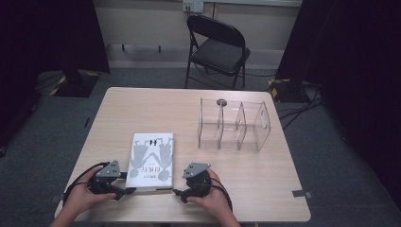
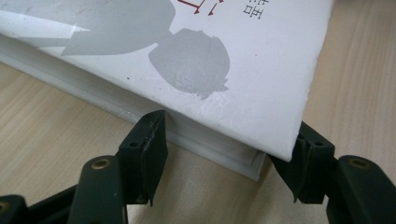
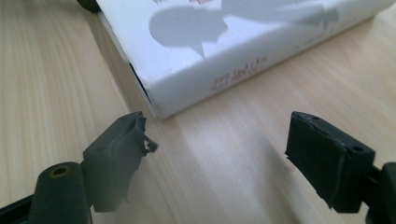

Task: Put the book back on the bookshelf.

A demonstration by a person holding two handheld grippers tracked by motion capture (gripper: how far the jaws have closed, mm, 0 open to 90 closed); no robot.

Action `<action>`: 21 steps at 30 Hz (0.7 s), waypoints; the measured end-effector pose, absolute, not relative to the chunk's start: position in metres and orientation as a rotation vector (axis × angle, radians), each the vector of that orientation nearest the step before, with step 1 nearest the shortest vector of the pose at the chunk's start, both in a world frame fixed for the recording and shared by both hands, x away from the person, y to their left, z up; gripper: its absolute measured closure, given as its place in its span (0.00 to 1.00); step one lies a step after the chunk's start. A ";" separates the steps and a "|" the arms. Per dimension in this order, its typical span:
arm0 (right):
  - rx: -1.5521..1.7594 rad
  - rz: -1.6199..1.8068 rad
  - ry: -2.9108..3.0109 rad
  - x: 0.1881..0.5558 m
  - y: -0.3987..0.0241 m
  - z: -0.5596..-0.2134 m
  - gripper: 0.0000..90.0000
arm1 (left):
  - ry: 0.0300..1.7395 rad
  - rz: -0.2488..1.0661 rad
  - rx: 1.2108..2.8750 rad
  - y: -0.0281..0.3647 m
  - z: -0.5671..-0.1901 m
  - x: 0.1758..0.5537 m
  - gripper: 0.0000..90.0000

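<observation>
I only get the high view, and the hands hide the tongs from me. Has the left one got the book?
Observer: The left tongs straddle a near corner of the book, one pad on the page edge and the other tucked under the cover's overhang. Both look pressed on.
Operator: And the right?
Observer: The right tongs stand open, with bare table between them. The book's spine corner is just ahead, untouched.

Matt white paper book (image 2: 261, 84), pale wood-grain table (image 3: 46, 70), clear, probably acrylic, organiser (image 1: 234, 125)
</observation>
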State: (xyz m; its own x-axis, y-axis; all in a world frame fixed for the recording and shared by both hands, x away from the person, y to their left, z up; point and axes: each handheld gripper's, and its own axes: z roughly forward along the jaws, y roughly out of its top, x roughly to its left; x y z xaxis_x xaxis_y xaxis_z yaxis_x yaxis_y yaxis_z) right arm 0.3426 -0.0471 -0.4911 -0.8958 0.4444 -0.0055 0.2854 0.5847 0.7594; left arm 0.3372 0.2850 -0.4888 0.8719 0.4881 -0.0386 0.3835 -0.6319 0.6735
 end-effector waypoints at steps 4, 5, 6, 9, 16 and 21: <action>0.597 1.203 2.641 0.341 -0.040 -0.493 0.21 | 0.635 0.188 2.337 0.283 -0.488 0.338 0.42; 0.571 1.184 2.644 0.339 -0.035 -0.495 0.21 | 0.638 0.195 2.336 0.282 -0.488 0.337 0.42; 0.571 1.184 2.644 0.339 -0.035 -0.495 0.21 | 0.637 0.195 2.352 0.282 -0.486 0.337 0.42; 0.555 1.209 2.622 0.337 -0.027 -0.494 0.21 | 0.653 0.205 2.368 0.280 -0.485 0.336 0.42; 0.510 1.174 2.641 0.336 -0.015 -0.501 0.19 | 0.645 0.206 2.371 0.279 -0.484 0.336 0.43; 0.517 1.171 2.637 0.338 -0.014 -0.501 0.19 | 0.664 0.208 2.397 0.277 -0.480 0.336 0.45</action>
